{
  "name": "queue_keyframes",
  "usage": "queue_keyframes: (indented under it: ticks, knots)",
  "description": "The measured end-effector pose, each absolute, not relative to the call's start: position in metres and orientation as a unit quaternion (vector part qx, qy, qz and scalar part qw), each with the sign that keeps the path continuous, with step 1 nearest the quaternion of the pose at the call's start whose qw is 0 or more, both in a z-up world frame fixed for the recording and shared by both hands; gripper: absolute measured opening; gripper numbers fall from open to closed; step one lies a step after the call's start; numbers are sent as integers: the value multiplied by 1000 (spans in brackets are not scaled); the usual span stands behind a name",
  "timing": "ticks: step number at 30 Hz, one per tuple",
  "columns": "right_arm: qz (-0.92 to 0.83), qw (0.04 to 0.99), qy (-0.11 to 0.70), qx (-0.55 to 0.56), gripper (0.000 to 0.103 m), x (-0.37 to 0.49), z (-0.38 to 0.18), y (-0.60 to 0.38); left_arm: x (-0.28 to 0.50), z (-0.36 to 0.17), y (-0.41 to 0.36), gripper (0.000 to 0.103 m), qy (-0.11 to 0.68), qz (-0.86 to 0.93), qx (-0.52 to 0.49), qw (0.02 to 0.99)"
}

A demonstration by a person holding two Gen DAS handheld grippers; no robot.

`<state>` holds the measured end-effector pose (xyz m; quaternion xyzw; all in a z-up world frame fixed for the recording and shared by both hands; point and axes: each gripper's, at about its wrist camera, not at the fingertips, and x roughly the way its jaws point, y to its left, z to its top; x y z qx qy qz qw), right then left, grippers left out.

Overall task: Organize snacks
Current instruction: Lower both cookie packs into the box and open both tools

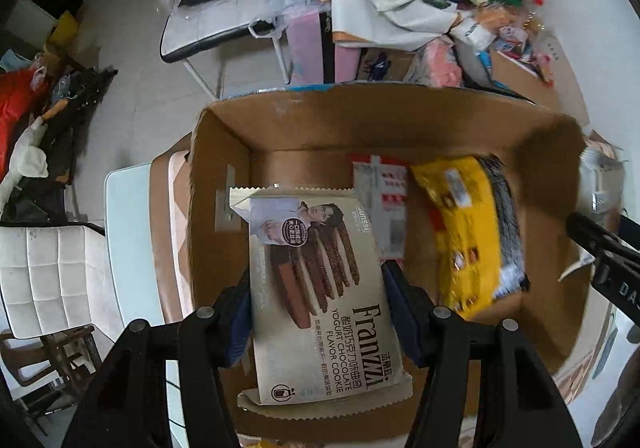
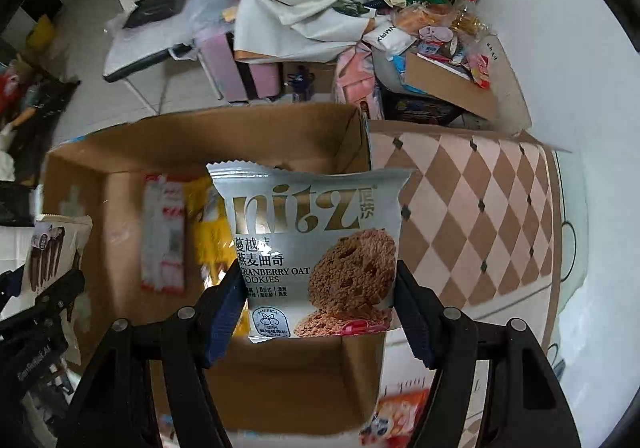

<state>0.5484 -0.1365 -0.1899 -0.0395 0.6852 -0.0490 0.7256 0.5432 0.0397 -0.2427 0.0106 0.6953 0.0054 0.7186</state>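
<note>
Both packets were poised over the open cardboard box (image 1: 224, 151), so the step in hand appeared to be lowering them in. Each should have been brought down flat onto bare floor of the box, clear of the walls, and released only when resting. The left gripper (image 1: 316, 288) had its jaws closed on the sides of the Franzzi yogurt chocolate cookie packet (image 1: 316, 288), a beige, flat, crimp-ended pack held near the box's left wall. The right gripper (image 2: 320, 288) had its jaws clamped on the Nitz cranberry oat cookie packet (image 2: 316, 248), silver-white, over the right wall. A yellow snack bag (image 1: 460, 232) and a red-and-white packet (image 1: 380, 207) lay inside.
</note>
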Motion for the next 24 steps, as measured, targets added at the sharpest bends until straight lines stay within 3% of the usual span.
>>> queue_keyframes:
  ticks: [4,6,7,8,10,12,24]
  knots:
    - [-61,719,691,-40,73,573,-213,-141,559,-255,45,58,709,14,10,705]
    - [-64,707,704,-39,74,583,-225,-143,566,-261,46,72,716,22,22,698]
    - [-63,703,707,-43,80,585,-227,-142,567,-263,47,76,718,23,22,695]
    - [-61,702,708,-49,92,586,-229,-140,569,-264,47,77,719,22,15,695]
    - [-54,703,707,-58,96,588,-232,-138,570,-262,48,78,713,18,1,701]
    - [-50,701,709,-55,96,588,-233,-137,571,-260,46,86,709,13,-6,705]
    - [-18,705,709,17,97,566,-227,-141,554,-238,44,87,691,-13,-46,722]
